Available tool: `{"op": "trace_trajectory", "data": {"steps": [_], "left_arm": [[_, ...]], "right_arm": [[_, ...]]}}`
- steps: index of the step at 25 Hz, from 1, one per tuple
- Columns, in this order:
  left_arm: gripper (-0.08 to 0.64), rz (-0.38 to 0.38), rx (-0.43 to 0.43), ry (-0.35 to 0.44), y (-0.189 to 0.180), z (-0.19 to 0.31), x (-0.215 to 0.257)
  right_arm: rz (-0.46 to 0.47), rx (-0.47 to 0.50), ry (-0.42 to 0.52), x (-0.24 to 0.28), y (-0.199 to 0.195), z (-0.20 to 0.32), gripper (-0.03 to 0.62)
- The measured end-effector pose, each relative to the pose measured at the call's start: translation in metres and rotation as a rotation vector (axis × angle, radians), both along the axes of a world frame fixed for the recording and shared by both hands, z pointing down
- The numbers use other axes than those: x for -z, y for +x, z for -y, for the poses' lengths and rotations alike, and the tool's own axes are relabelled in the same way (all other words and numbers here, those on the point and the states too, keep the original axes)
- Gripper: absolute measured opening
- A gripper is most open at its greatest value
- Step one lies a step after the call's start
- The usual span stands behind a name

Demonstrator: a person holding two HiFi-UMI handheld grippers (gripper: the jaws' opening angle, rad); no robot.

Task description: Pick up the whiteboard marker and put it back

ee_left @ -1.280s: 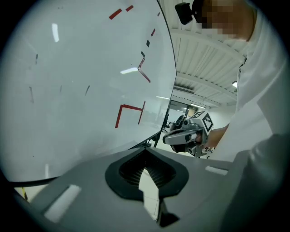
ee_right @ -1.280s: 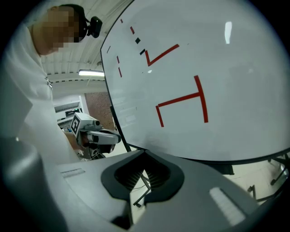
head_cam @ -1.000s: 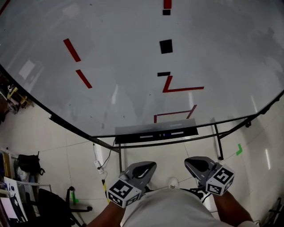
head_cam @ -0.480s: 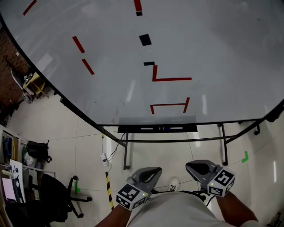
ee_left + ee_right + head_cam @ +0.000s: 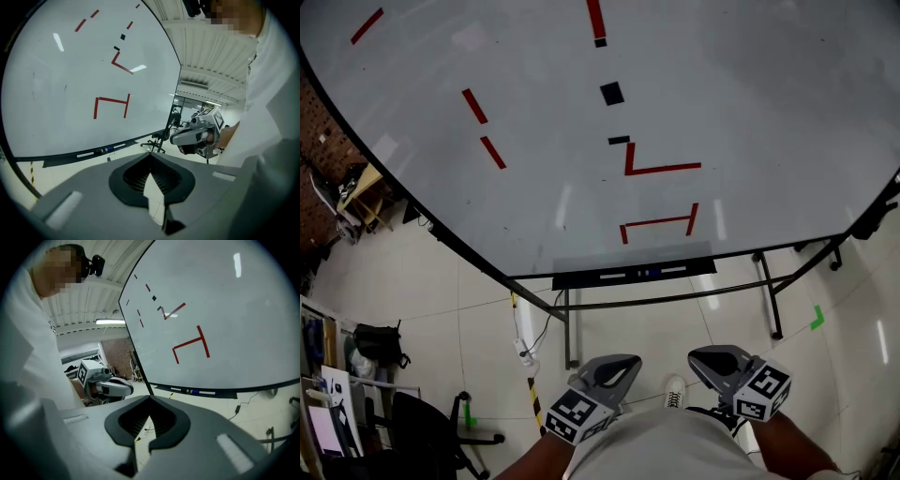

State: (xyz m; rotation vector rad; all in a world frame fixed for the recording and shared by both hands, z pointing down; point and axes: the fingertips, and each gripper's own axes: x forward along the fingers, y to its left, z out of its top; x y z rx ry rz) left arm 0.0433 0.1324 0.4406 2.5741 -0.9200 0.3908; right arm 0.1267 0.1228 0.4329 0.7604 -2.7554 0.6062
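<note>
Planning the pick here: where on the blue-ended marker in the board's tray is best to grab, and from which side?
Probably mid-barrel on the marker, jaws closing across its width, approaching from the front and slightly above: it lies lengthwise along the tray, with the whiteboard close behind.

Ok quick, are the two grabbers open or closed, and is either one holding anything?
Left gripper: closed, holding nothing.
Right gripper: closed, holding nothing.

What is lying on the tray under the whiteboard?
On the tray lie white sticks, one with a blue part, probably markers. Nothing covers them; their number is unclear.
</note>
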Motion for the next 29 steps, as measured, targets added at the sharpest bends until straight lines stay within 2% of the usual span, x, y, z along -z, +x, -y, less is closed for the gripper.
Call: {"op": "trace_trajectory", "data": {"steps": [3,11,29], "left_arm": [[0.017,-0.023,-0.009,-0.019,-0.011,-0.004,-0.001],[0.017,-0.032,-0.053,-0.011,-0.030,-0.004,-0.001],[0.017,-0.032,-0.051,-0.002,-0.041,0.002,-0.005]], "right_arm": [[-0.006,-0.025,-0.006,-0.001,-0.011,-0.008,0.000],[-0.029,-0.071,-0.019,-0.010,-0.027,-0.016,0.000],[-0.063,-0.050,-0.028,-0.012,-0.039,-0.015,0.000]]}}
